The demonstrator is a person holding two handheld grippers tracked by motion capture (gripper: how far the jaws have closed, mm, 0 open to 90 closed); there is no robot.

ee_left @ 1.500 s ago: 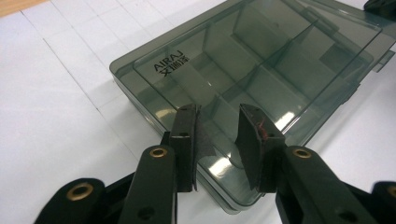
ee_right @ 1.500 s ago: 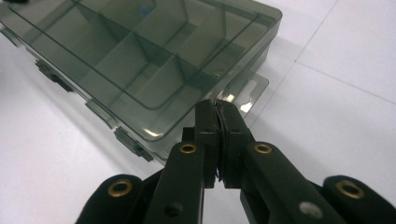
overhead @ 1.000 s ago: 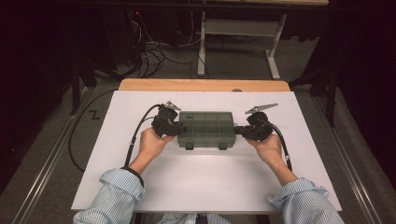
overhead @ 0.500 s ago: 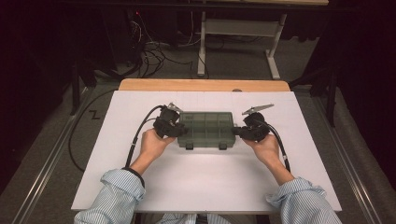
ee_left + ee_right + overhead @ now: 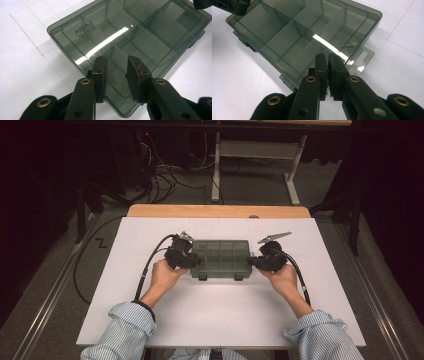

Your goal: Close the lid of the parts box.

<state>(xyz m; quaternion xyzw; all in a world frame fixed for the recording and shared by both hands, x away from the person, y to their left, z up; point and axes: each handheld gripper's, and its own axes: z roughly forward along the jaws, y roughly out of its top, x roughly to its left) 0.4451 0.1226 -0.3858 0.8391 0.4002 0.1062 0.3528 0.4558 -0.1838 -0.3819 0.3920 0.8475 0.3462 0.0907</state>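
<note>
A white table top [image 5: 220, 310] is seen with a smoke-tinted plastic compartment box [image 5: 221, 256] lying closed and flat near its middle. The left gripper [image 5: 116, 75] is held over the box's left end with its jaws spread apart. The right gripper [image 5: 328, 72] is set at the right end, its jaws pressed together.

White tabletop [image 5: 220, 315] with wooden far edge [image 5: 218, 211], grey floor [image 5: 55, 285], tangled cables [image 5: 155, 175], white desk frame [image 5: 255, 150], dark surroundings
</note>
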